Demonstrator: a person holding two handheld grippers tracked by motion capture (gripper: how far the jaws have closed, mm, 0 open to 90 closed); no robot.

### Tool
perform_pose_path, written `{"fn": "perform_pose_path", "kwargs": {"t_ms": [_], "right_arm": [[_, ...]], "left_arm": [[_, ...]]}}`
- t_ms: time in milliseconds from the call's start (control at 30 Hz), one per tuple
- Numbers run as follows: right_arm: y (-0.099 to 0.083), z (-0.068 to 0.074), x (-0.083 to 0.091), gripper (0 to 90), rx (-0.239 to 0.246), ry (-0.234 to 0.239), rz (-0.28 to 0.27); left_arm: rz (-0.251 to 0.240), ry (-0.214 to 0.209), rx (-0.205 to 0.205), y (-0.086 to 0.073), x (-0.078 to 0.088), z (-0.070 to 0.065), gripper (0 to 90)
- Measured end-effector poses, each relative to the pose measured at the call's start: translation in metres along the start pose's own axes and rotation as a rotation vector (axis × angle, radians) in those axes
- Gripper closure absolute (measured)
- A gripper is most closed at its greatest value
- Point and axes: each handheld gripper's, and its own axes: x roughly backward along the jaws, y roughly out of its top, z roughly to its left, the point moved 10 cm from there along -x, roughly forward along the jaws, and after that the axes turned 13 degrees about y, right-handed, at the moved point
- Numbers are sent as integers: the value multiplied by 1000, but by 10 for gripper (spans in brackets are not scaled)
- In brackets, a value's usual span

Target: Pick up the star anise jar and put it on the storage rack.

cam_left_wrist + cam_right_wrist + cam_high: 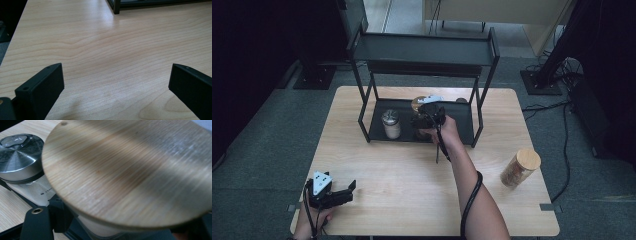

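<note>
My right gripper (428,119) reaches into the lower tier of a black two-tier shelf (462,122) at the back of the table. It is shut on a glass jar with a round wooden lid (130,170), whose lid edge (418,102) peeks out beside the gripper. One of its fingers (37,222) presses the jar's side just under the lid. To the left on the same tier stands a jar with a metal lid (391,123) (18,157). My left gripper (349,192) (116,82) rests low at the table's front left corner, open, with bare wood between its jaws.
A second wooden-lidded jar (519,168), filled with something brown, stands on the table's right side near the edge. The shelf's upper tier (422,50) overhangs the lower one. The wooden table (402,175) has free room in the middle and front.
</note>
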Motion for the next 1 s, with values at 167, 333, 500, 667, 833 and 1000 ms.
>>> {"fn": "perform_pose_path", "kwargs": {"t_ms": [167, 333, 500, 667, 833, 1000], "right_arm": [[-2, 3, 1, 232, -16, 28, -18], [-8, 3, 1, 123, -34, 52, -6], [-14, 6, 1, 0, -53, 64, -9], [-13, 5, 5, 0, -92, 80, -43], [-17, 6, 8, 0, -76, 67, -35], [-21, 6, 11, 0, -81, 50, -29]], "left_arm": [[1, -1, 0, 0, 0, 0, 4], [1, 0, -2, 0, 0, 0, 3], [2, 0, -5, 0, 0, 0, 3], [3, -2, -6, 0, 0, 0, 4], [5, -2, -8, -1, 0, 0, 4], [4, -4, -1, 0, 0, 0, 4]]}}
